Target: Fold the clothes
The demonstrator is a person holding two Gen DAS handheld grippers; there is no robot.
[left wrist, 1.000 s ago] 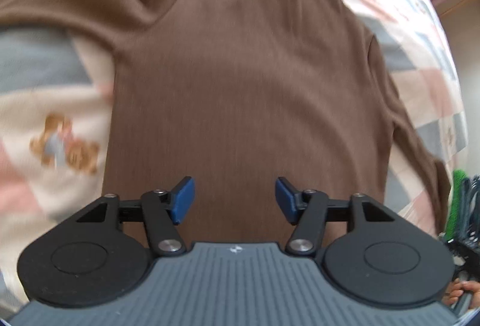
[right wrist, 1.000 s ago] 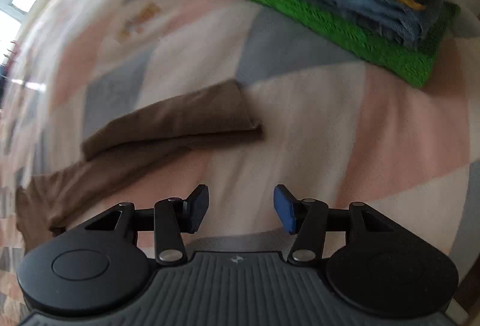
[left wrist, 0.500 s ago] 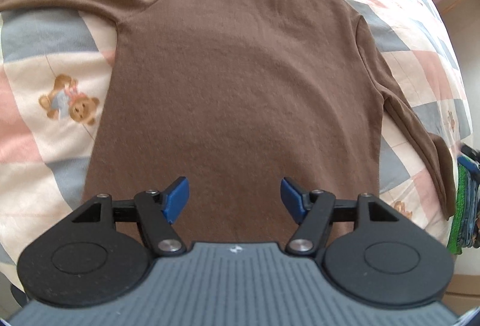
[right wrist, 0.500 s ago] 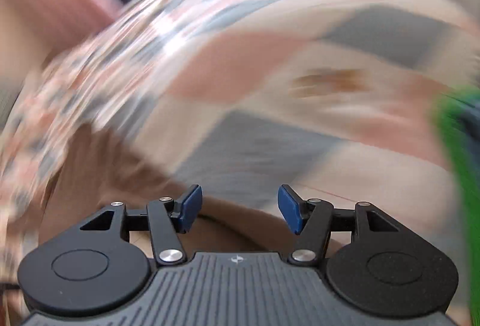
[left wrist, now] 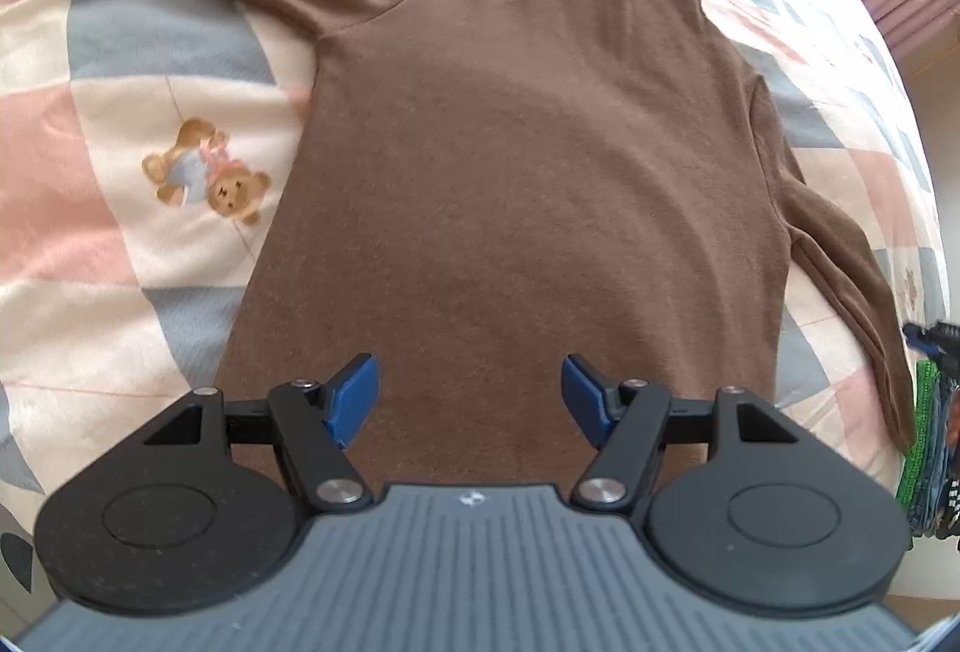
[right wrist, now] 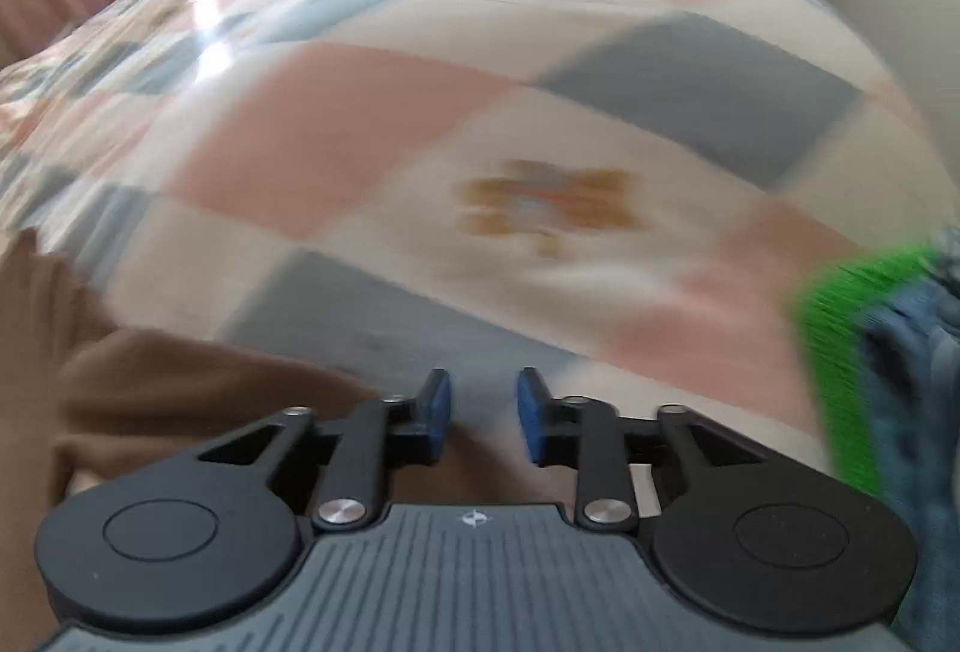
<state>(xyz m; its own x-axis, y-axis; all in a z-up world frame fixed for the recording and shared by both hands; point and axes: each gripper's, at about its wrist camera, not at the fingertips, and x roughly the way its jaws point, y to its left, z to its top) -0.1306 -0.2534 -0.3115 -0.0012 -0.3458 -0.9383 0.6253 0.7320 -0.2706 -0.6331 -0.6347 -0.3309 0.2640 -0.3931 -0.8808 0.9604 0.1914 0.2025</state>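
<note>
The soft brown long-sleeved top (left wrist: 528,184) lies flat and face up on the bed with the pink, grey and cream patchwork quilt (left wrist: 90,159); its neck points away and its hem is close to the left claw (left wrist: 469,400); one sleeve stretches far out to the left and the other runs down the right side, near the stack of folded clothes with a green towel at the bottom (left wrist: 927,448).

The left claw hangs just over the hem with its blue fingers (left wrist: 354,398) wide apart and nothing between them; since a moment ago its view has slid a little so more of the teddy bear picture (left wrist: 207,172) shows, but the top itself has not moved.

The right claw (right wrist: 483,415) has changed more; a second ago it looked at the sleeve end and the stack; now it has swung round, the picture is blurry, and the brown sleeve (right wrist: 180,382) sits at its left side; its fingers have come closer together but there is a gap and nothing is held.

I think no fold has begun; the right claw looks to be lining up on the sleeve to pull it in.
</note>
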